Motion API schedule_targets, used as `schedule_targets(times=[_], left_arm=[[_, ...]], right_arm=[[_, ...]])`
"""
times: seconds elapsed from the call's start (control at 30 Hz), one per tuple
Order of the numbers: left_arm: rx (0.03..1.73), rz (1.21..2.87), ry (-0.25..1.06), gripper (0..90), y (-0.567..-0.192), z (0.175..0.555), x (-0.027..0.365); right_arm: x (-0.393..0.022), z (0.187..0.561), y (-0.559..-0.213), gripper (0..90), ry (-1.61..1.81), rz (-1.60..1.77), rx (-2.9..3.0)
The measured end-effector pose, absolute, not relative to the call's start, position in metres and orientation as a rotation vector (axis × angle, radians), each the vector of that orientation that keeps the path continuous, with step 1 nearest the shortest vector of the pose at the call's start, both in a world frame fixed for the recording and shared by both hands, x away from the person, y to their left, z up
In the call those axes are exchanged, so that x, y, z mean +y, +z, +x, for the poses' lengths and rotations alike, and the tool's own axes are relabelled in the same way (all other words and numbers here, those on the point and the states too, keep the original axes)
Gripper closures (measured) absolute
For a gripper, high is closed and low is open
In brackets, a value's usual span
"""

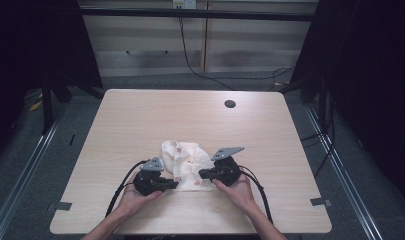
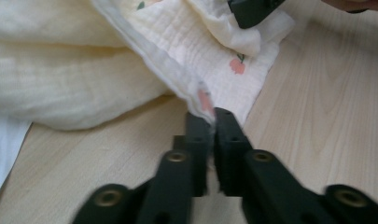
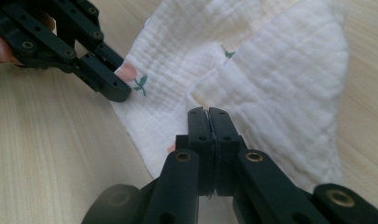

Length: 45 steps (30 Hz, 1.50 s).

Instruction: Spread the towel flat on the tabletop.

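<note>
Cloth (image 1: 187, 165) crumpled mid-table, near edge pinched by both tools, bare table (image 1: 140, 115) beyond

Cloth (image 2: 84, 70) cut off by the top and left edges in the left gripper view; its full shape can't be told. Print by the left gripper (image 2: 209, 116) tips is blurred (pinkish smudge). Right gripper (image 3: 208, 114) hides the cloth edge it pinches. Forearms (image 1: 105, 227) cropped at the bottom.

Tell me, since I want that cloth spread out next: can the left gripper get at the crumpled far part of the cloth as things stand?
Probably not yet: the left gripper is shut on the cloth at its near edge. The heap itself lies uncovered just beyond, so letting go would free the way.
</note>
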<state>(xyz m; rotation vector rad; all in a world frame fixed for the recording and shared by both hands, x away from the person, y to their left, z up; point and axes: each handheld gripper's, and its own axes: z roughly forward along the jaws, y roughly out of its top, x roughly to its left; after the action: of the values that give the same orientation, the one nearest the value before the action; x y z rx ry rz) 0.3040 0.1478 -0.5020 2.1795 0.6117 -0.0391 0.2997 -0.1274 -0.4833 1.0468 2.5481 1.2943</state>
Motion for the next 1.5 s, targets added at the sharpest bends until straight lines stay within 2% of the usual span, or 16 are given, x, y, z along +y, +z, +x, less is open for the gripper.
schedule_targets(times=[0.2,0.4,0.73,1.03,1.4,1.5], left_arm=[[0.645,2.121,-0.004,88.5,-0.492,0.308,0.161],[0.685,2.066,0.019,88.5,-0.480,0.313,0.185],[0.691,1.991,0.050,88.4,-0.457,0.312,0.201],[0.658,1.925,0.117,88.5,-0.411,0.319,0.208],[0.656,1.821,0.211,88.5,-0.337,0.344,0.220],[0.652,1.798,0.248,88.5,-0.317,0.355,0.222]], right_arm=[[-0.138,0.298,-0.471,88.9,1.325,1.061,2.487],[-0.165,0.298,-0.450,88.9,1.363,1.099,2.369],[-0.205,0.292,-0.426,88.9,1.394,1.144,2.228],[-0.226,0.294,-0.389,89.0,1.435,1.136,2.126],[-0.226,0.311,-0.306,89.1,1.467,1.033,1.982],[-0.226,0.314,-0.296,89.1,1.467,1.026,1.965]])
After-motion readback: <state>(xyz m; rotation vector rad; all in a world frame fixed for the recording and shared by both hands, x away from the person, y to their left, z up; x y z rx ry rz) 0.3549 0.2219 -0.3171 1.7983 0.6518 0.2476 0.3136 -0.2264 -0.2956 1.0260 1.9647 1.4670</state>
